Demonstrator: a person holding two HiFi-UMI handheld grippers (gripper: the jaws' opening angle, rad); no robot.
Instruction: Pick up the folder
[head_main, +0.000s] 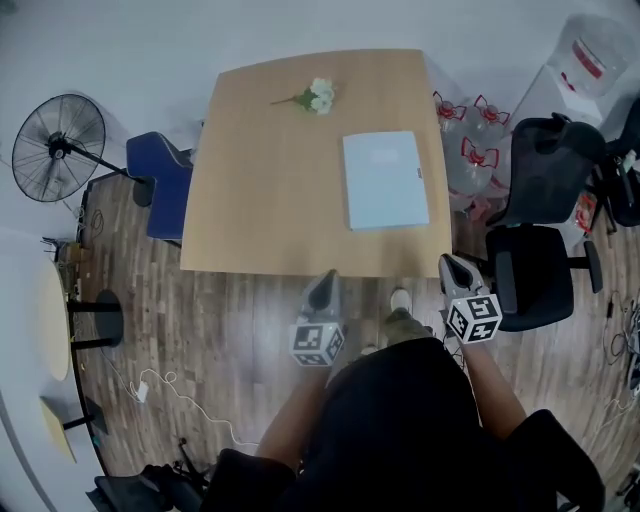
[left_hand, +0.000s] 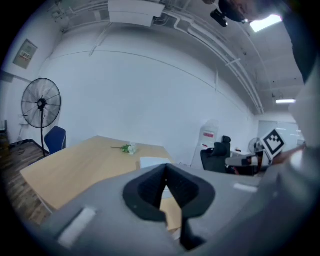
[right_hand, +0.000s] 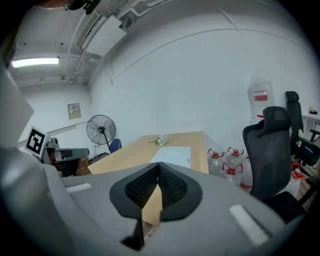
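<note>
Left hand-held gripper (head_main: 324, 282) and right hand-held gripper (head_main: 449, 265) both hang just short of the table (head_main: 250, 200) in the head view, so I'd say you're on the approach. The pale blue folder (head_main: 385, 180) lies flat toward the table's right side, untouched.

Left gripper view: jaws pinched together, nothing in them.

Right gripper view: same deal, closed and empty, folder straight ahead.

Next you'll probably need to open up and catch an edge. No readable writing on the folder.
</note>
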